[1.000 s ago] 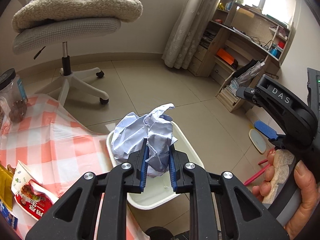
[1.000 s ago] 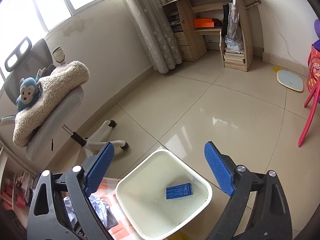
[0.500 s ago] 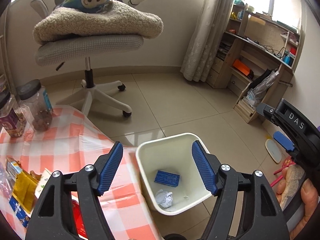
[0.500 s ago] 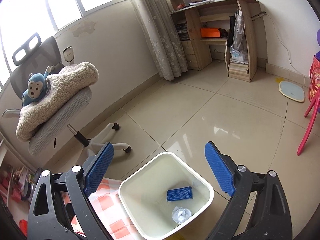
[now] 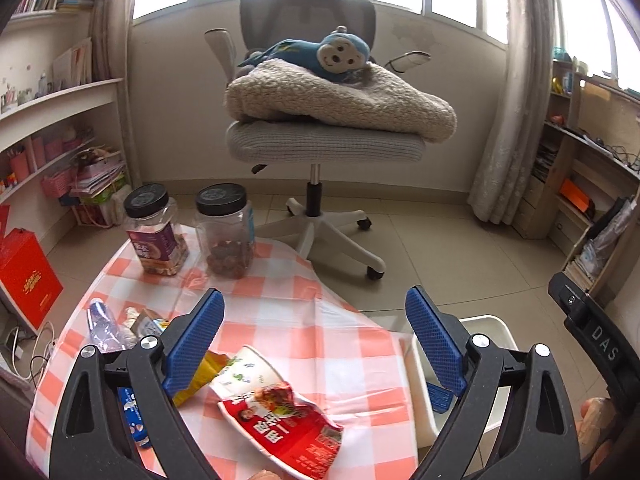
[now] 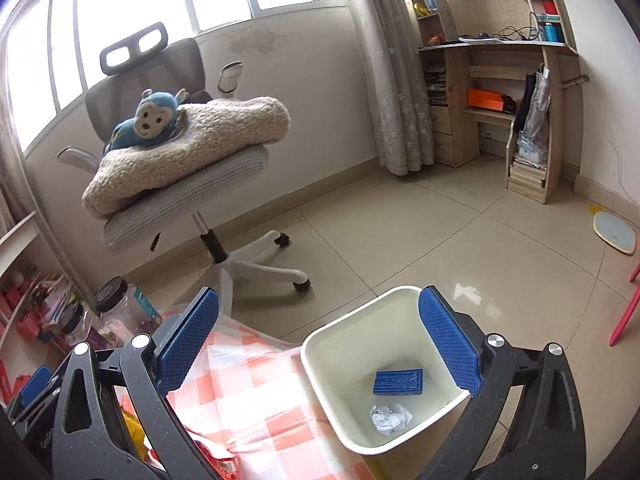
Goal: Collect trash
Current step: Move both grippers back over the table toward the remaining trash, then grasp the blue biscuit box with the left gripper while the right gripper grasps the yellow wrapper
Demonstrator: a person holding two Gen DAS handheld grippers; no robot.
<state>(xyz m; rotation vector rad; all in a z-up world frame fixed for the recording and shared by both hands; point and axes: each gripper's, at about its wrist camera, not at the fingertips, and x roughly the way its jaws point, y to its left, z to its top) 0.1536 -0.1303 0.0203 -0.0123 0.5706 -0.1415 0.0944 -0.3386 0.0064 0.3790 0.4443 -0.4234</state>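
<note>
1. Take the white bin (image 6: 320, 364) as your landmark: it stands on the floor, hard against the right edge of the checked tablecloth (image 5: 312, 320).
2. Two pieces of trash lie in the bin: one blue flat box (image 6: 398, 381) and one crumpled paper ball (image 6: 390, 418), the ball just nearer you than the box.
3. Farthest left of the bin, at the cloth's left edge, lies one clear plastic bottle (image 5: 105, 326).
4. Two black-lidded jars stand at the far side of the cloth: the purple-labelled jar (image 5: 154, 236) on the left, the jar of brown nuts (image 5: 228, 232) beside it on the right, close together.
5. Your left gripper (image 5: 314, 344) hangs over the cloth, left of the bin. Its jaws are spreading wide with nothing between them.
6. Under that gripper lie one yellow wrapper (image 5: 200, 376) and one squashed paper cup with a red label (image 5: 276, 408), touching each other; the cup is the nearer to the bin.
7. One office chair (image 5: 320, 148) stands behind the table, carrying one fleece blanket (image 5: 348, 100) and one blue monkey toy (image 5: 320, 52).
8. Your right gripper (image 6: 318, 344) hovers at the bin's near-left rim, jaws opening to their widest and empty; its right finger (image 6: 450, 342) overlaps the bin's right wall in the view.
</note>
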